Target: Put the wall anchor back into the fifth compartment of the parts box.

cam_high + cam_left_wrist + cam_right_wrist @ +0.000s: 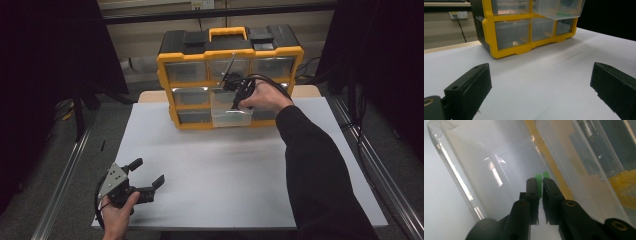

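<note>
My right gripper (539, 188) reaches down into the pulled-out clear drawer (231, 118) of the yellow-and-black organiser (229, 75), jaws clamped on a small bright green piece (539, 185), thin, flat, its tips poking above the pads. My left gripper (148, 172) rests on the white table (225, 165), jaws wide apart.
</note>
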`<state>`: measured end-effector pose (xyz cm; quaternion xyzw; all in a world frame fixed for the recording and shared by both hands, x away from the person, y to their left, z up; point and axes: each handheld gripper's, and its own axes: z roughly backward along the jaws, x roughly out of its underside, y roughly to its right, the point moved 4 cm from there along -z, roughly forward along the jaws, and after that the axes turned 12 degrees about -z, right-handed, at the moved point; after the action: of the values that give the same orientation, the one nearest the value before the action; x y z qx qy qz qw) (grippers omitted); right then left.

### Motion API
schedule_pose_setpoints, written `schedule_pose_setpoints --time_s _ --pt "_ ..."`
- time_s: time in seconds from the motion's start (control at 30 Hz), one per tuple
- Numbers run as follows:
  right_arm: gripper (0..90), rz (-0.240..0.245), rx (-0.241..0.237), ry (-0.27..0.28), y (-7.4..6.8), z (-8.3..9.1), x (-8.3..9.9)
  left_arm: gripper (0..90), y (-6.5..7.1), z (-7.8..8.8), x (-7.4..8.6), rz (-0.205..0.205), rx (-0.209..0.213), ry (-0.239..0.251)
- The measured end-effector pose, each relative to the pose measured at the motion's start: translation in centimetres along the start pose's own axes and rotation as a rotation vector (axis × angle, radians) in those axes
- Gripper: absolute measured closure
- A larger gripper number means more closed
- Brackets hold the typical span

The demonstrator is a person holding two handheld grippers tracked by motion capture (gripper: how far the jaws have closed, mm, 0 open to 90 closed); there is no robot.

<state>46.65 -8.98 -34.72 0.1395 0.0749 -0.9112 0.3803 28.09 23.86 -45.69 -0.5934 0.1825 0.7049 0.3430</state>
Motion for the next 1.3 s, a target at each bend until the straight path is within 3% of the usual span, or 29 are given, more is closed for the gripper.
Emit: schedule_pose_setpoints --time_s 0.37,0.6,0.83,0.93,1.3 --pt "70.9 -0.04 0.0 0.058 -0.1 0.6 0.1 3.3 -0.1 0.1 0.0 -0.011 -0.002 -0.008" --pt "68.5 -0.082 0.02 0.157 -0.1 1.4 0.2 3.3 0.0 0.0 0.0 -0.012 -0.001 -0.008" --pt "60.3 -0.108 -0.019 0.24 -0.3 2.6 0.6 3.3 0.0 0.0 0.0 -0.013 0.004 -0.008" --pt "56.1 -0.14 -0.037 0.295 -0.4 3.4 1.0 3.4 0.0 0.0 0.0 -0.011 0.003 -0.008" --pt "33.9 -0.151 -0.068 0.451 -0.7 5.2 2.7 3.3 0.0 0.0 0.0 -0.013 0.002 -0.009"
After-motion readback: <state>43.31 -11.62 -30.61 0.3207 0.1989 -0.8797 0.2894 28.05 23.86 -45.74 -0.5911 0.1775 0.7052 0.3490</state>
